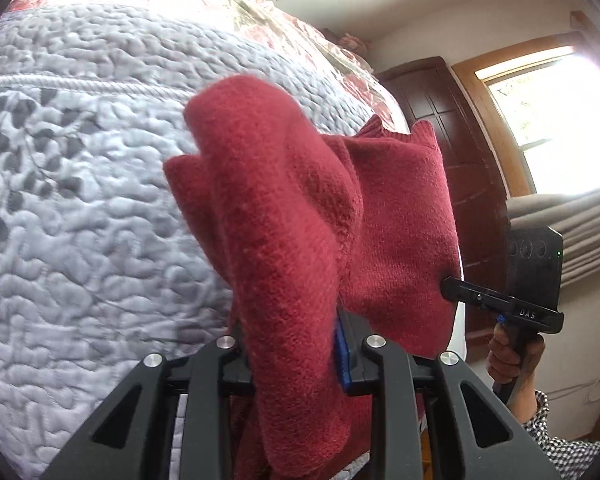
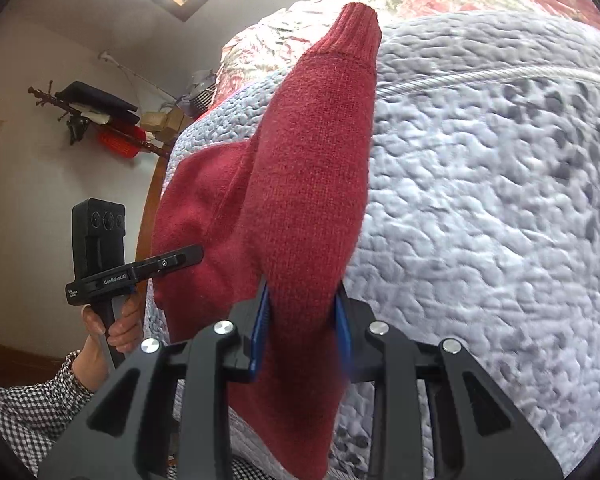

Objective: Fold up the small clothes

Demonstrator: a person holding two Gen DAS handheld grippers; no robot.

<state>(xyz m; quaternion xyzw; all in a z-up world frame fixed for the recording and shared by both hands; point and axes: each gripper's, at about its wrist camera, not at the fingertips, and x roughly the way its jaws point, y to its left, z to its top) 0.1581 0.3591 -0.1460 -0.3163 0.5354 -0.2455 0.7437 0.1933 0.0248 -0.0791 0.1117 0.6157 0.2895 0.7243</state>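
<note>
Currently the dark red knitted sweater (image 1: 400, 216) hangs lifted above the grey quilted bedspread (image 1: 80, 200), held at two points, presumably to spread it before laying it flat. Left gripper (image 1: 296, 344) is clamped on a thick bunch of knit; right gripper (image 2: 304, 320) is clamped on a sleeve, ribbed cuff (image 2: 358, 28) pointing forward. Fabric drapes over both sets of fingers.

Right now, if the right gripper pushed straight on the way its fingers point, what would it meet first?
The right gripper is already shut on the red sweater, so that knit fabric fills its line first. Beyond it lies the grey quilt on the bed, probably next, though depth is unclear.
</note>
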